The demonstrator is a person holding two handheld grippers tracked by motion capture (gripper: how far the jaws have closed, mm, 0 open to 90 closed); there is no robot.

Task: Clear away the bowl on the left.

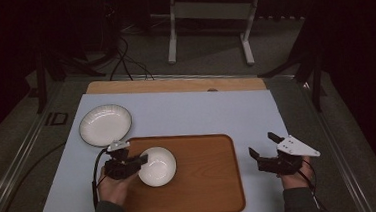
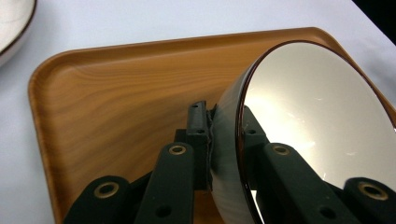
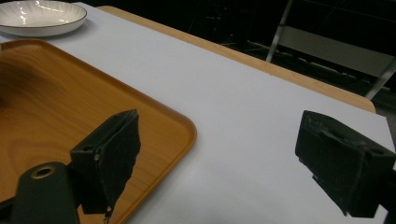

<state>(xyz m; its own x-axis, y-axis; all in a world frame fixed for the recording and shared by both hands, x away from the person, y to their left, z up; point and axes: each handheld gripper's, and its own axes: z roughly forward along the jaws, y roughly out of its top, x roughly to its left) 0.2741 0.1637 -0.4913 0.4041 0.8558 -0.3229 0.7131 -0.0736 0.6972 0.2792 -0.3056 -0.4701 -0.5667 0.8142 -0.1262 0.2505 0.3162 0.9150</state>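
A white bowl (image 1: pixel 157 166) with a dark rim sits over the left part of the wooden tray (image 1: pixel 206 185). My left gripper (image 1: pixel 140 160) is shut on the bowl's left rim. In the left gripper view the bowl (image 2: pixel 317 116) is tilted, its wall pinched between the two jaws, one pad inside and one outside, above the tray (image 2: pixel 116 93). My right gripper (image 1: pixel 265 145) stands open over the white mat to the right of the tray, nothing between its fingers (image 3: pixel 109 158).
A white plate (image 1: pixel 105 124) with a dark rim lies on the pale blue-white mat (image 1: pixel 201 110) at the far left, also seen as the plate (image 3: pixel 39 16). Beyond the mat runs the table's wooden edge (image 1: pixel 174 84); a metal stand stands on the floor behind.
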